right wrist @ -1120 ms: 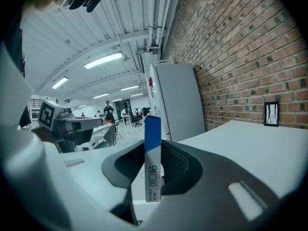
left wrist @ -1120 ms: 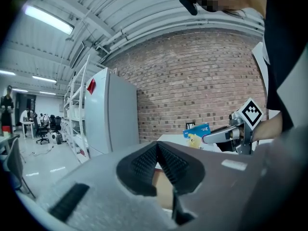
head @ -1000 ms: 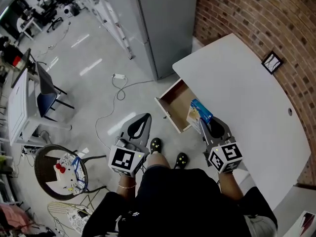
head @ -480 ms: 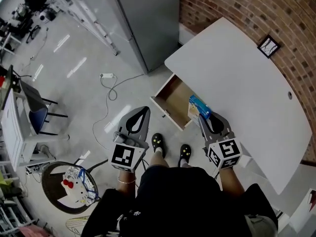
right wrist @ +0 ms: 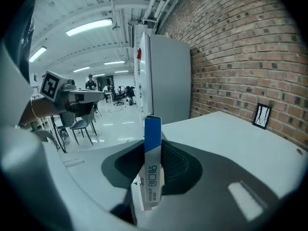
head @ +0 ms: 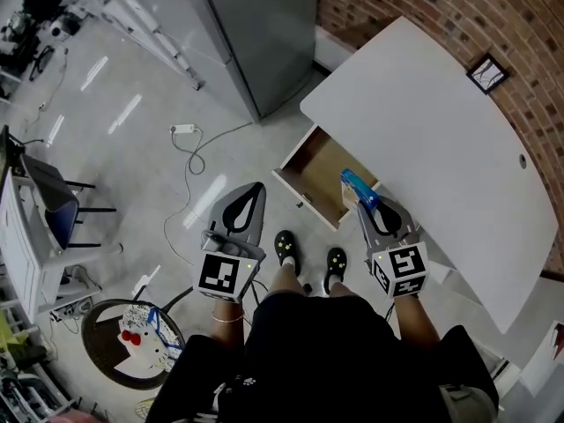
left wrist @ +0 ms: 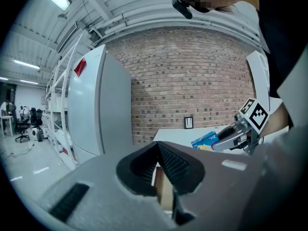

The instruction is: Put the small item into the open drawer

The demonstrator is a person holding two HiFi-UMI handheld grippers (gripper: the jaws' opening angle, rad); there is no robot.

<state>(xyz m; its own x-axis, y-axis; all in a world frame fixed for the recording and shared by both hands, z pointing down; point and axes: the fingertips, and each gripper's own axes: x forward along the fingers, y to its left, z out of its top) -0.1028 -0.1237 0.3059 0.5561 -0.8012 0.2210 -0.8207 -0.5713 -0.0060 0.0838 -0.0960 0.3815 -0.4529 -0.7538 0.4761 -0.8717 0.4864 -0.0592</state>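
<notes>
The small item is a blue and white box [head: 358, 187], standing on edge between the pads of my right gripper [head: 367, 206], which is shut on it. In the right gripper view the box [right wrist: 152, 174] rises upright out of the right gripper [right wrist: 154, 146]. It hangs over the near right corner of the open wooden drawer [head: 317, 167], which sticks out from the white table [head: 441, 130]. My left gripper [head: 250, 192] is shut and empty over the floor, left of the drawer. The left gripper view shows the left gripper [left wrist: 158, 147], the box [left wrist: 204, 139] and the table behind it.
A tall grey cabinet [head: 256, 25] stands beyond the drawer against the brick wall [head: 441, 7]. A white cable with a plug [head: 189, 144] lies on the floor. A chair [head: 48, 210] and a round stool [head: 132, 342] stand at the left. The person's shoes [head: 284, 247] are just before the drawer.
The head view has swung a little, and the person's feet have moved closer to the drawer. The box stays gripped beside the drawer's right corner; the left gripper keeps its place.
</notes>
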